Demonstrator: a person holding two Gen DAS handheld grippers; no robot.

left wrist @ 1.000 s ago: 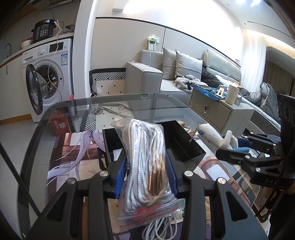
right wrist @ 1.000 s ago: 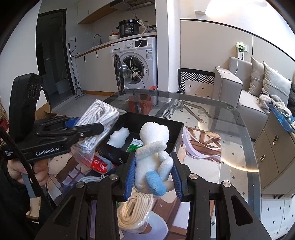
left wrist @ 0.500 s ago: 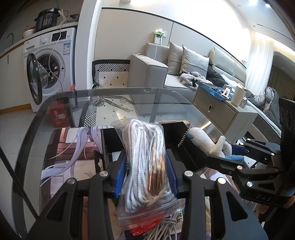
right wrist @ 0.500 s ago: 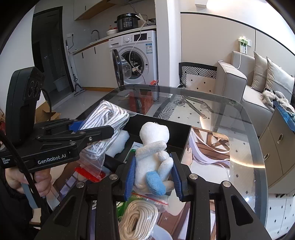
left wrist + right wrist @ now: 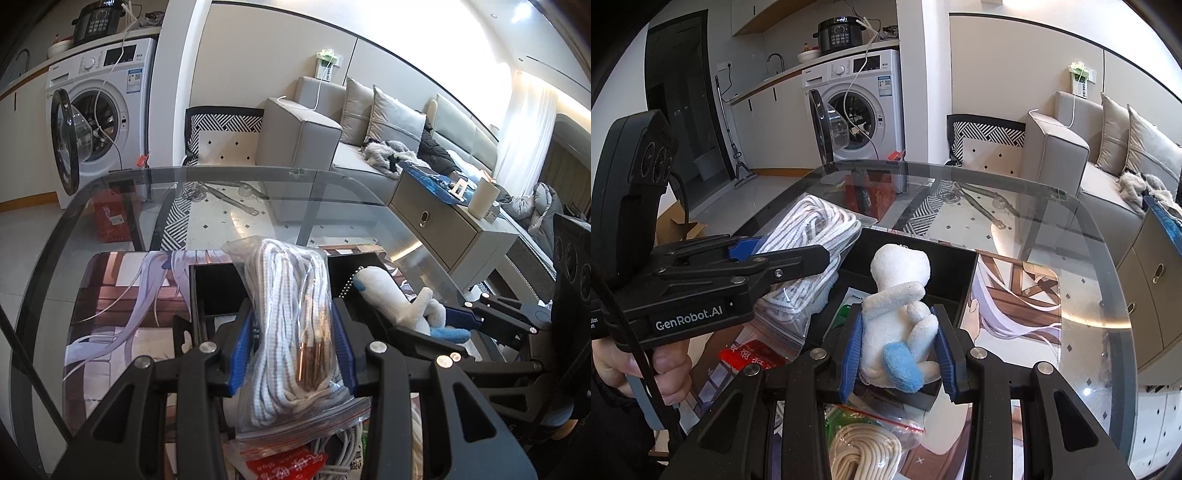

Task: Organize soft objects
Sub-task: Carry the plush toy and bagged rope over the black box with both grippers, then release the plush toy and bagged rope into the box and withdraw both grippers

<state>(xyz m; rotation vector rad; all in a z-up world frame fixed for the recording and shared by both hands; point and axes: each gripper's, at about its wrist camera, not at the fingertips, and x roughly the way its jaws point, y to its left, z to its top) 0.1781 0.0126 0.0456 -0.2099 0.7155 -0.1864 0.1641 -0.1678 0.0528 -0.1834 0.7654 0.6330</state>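
My left fingers clamp the squashy clear bag of white cord mid-bundle; my right fingers squeeze the soft white plush toy at its belly.

Open-doored washing machine upper left, grey sofa centre, bright curtained window far right, pale tiled floor.

Two grippers are in view: the left gripper and the right gripper. One bag of white cord, one white plush toy, one black box, one bag of cream rope and one red-labelled bag sit over one glass desk.
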